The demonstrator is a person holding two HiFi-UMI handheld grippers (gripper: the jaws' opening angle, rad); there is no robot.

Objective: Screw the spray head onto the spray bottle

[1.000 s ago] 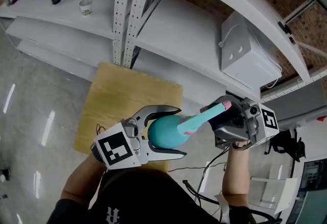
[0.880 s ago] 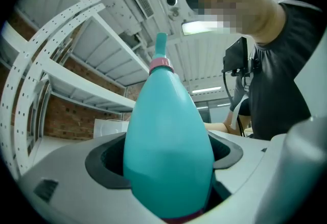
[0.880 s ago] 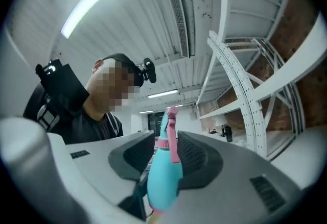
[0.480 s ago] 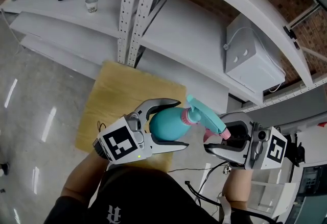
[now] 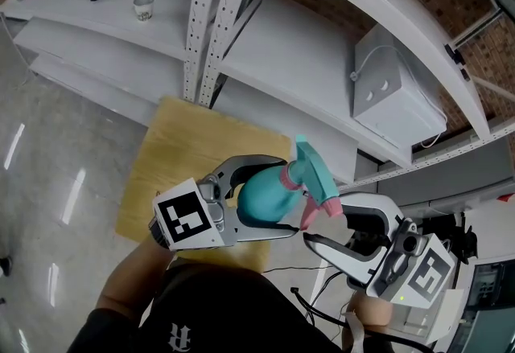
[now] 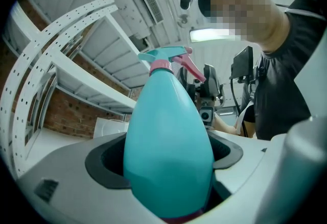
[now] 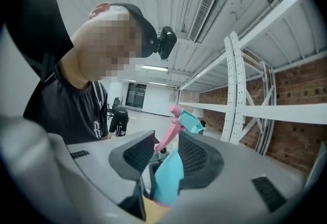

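A teal pear-shaped spray bottle (image 5: pixel 259 199) lies sideways in my left gripper (image 5: pixel 283 192), whose jaws are shut on its belly. In the left gripper view the bottle (image 6: pixel 168 156) fills the space between the pads. The teal spray head (image 5: pixel 314 170) with a pink collar and pink trigger (image 5: pixel 310 211) sits on the bottle's neck. My right gripper (image 5: pixel 324 219) reaches in from the lower right, its jaws closed on the head's trigger side. In the right gripper view a teal part (image 7: pixel 168 177) sits against the right pad, and the head (image 7: pixel 190 122) rises beyond it.
A small wooden table top (image 5: pixel 185 158) lies under the grippers. White perforated shelf uprights (image 5: pixel 201 22) and shelves stand behind it, with a white box (image 5: pixel 394 94) at the right and a cup (image 5: pixel 144 7) at the far left. Cables (image 5: pixel 322 295) run on the floor.
The spray head has turned on the bottle's neck, its trigger swinging from upper right to downward. The right gripper has swung down and nearer with it. The left gripper has barely moved.
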